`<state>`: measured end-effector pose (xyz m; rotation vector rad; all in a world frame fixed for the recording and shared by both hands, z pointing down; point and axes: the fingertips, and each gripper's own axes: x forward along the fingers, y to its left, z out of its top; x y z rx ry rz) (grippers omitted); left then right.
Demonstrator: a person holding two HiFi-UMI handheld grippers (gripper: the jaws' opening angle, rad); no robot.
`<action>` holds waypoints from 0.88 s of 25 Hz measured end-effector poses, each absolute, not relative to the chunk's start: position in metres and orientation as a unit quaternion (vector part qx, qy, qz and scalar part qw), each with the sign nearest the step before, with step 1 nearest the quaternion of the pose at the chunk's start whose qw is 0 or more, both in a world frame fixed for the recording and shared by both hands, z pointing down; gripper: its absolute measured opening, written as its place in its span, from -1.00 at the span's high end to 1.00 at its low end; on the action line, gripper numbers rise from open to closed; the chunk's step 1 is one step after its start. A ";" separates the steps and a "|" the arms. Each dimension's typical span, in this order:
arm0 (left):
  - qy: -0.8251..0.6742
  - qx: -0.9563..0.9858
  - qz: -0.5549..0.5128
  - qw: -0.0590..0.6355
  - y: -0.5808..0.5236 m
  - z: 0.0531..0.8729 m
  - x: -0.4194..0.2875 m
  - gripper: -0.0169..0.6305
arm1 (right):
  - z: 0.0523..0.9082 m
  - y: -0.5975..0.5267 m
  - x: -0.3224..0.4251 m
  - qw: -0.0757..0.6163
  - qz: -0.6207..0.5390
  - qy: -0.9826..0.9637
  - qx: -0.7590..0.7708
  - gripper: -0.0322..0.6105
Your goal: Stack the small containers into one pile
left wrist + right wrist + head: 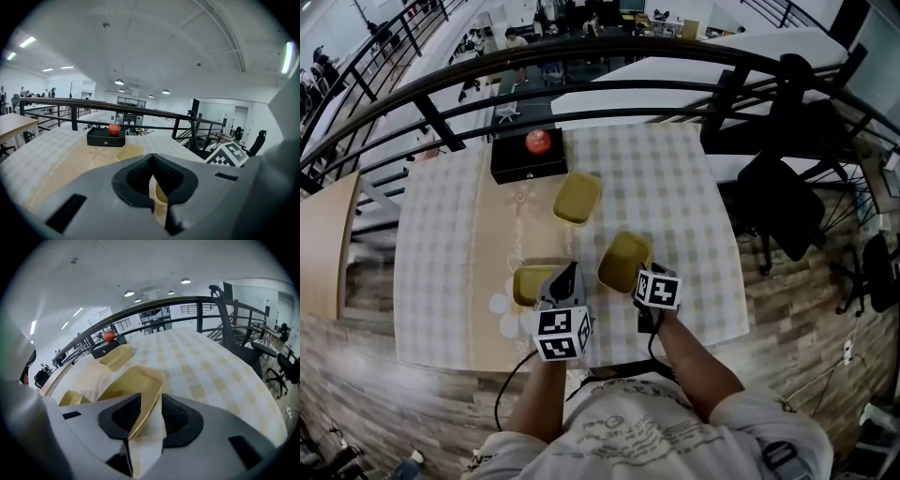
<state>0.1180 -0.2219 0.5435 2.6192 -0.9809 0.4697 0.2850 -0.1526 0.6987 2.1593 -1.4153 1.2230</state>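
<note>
Three small yellow containers are on the checked tablecloth (694,206). The far one (577,197) lies alone near the table's middle. At the front left, my left gripper (566,277) is shut on the thin rim of another container (530,283); the left gripper view shows that cream wall (158,196) pinched between the pads. The third container (624,261) sits tilted at the front right. Its rim (140,401) stands between the jaws of my right gripper (637,279), which is open, with a gap to the right pad.
A black box (528,157) with a red apple (537,142) on it stands at the table's far edge. A black railing (609,66) curves beyond the table. Wooden floor lies around it, and an office chair (783,202) stands to the right.
</note>
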 end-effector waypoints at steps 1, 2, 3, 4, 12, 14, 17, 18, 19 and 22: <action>-0.345 0.911 0.166 0.153 -0.223 0.545 0.116 0.93 | 0.704 -0.154 0.284 0.143 0.435 -0.486 0.745 0.50; -0.348 0.909 0.167 0.154 -0.224 0.546 0.114 0.93 | 0.711 -0.155 0.284 0.144 0.449 -0.479 0.741 0.50; -0.351 0.908 0.167 0.155 -0.226 0.547 0.113 0.93 | 0.717 -0.156 0.284 0.143 0.466 -0.469 0.737 0.56; -0.353 0.908 0.167 0.155 -0.227 0.547 0.112 0.93 | 0.722 -0.156 0.286 0.138 0.481 -0.459 0.734 0.65; -0.368 0.903 0.161 0.152 -0.237 0.542 0.097 0.93 | 0.718 -0.165 0.295 0.089 0.507 -0.441 0.735 0.85; -0.374 0.901 0.157 0.151 -0.240 0.538 0.092 0.93 | 0.711 -0.168 0.297 0.080 0.503 -0.444 0.737 0.86; -0.380 0.900 0.153 0.151 -0.240 0.530 0.082 0.93 | 0.699 -0.167 0.295 0.069 0.497 -0.449 0.739 0.86; -0.382 0.899 0.151 0.151 -0.240 0.528 0.080 0.93 | 0.694 -0.168 0.295 0.066 0.495 -0.452 0.739 0.86; -0.384 0.899 0.147 0.150 -0.241 0.525 0.077 0.93 | 0.689 -0.170 0.294 0.063 0.492 -0.457 0.738 0.86; -0.392 0.897 0.138 0.146 -0.242 0.517 0.067 0.93 | 0.670 -0.180 0.286 0.050 0.477 -0.485 0.731 0.86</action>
